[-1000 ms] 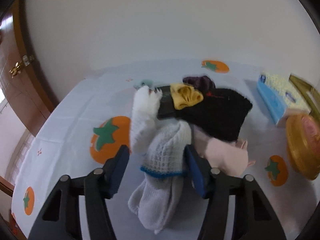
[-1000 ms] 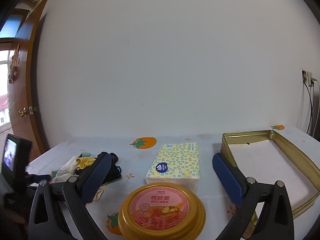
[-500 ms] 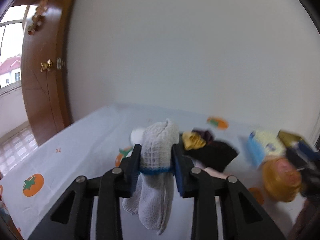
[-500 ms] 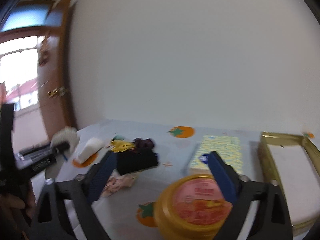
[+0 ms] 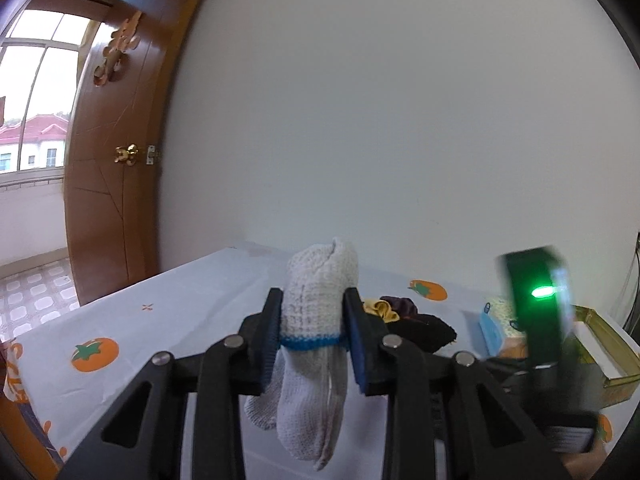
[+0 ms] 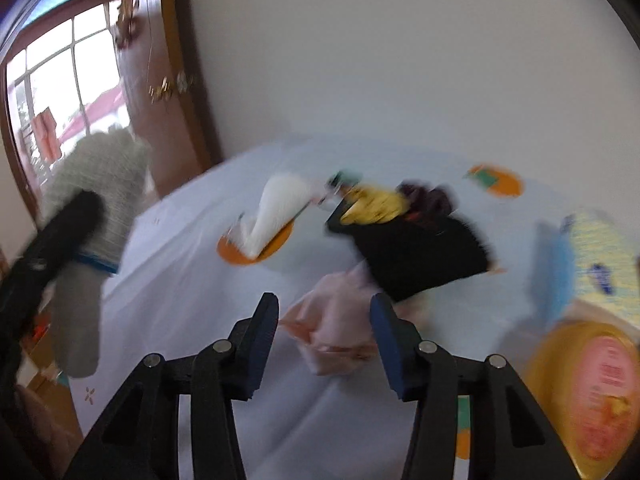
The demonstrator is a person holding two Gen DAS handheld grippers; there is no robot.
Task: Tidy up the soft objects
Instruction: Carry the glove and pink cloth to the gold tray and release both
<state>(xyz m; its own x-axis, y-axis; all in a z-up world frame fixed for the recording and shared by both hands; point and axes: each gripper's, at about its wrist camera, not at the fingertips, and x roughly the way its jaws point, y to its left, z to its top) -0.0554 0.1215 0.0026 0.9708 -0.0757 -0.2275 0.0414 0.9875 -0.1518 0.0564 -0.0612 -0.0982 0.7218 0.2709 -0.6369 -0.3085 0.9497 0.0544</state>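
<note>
My left gripper [image 5: 313, 312] is shut on a white knit glove with a blue band [image 5: 320, 276] and holds it up off the table, its end hanging down. The right wrist view shows that glove [image 6: 100, 176] at the far left. My right gripper [image 6: 324, 308] points down at the pile with its jaws closing. A pink cloth [image 6: 336, 320] lies on the table between them, and the pads are not pressing it. Behind it lie a black knit cloth [image 6: 420, 256], a yellow cloth [image 6: 376, 204], a dark purple cloth [image 6: 428, 196] and a white sock [image 6: 280, 208].
A white tablecloth with orange fruit prints [image 5: 160, 320] covers the table. A tissue pack [image 6: 600, 256] and a round gold tin lid [image 6: 592, 392] sit at the right. An open gold tin box [image 5: 600, 324] stands at the far right. A wooden door [image 5: 116, 160] stands at the left.
My left gripper closed on the glove and lifted it off the pile. My right gripper swung left and down from the tin lid to the pink cloth, its jaws narrowing.
</note>
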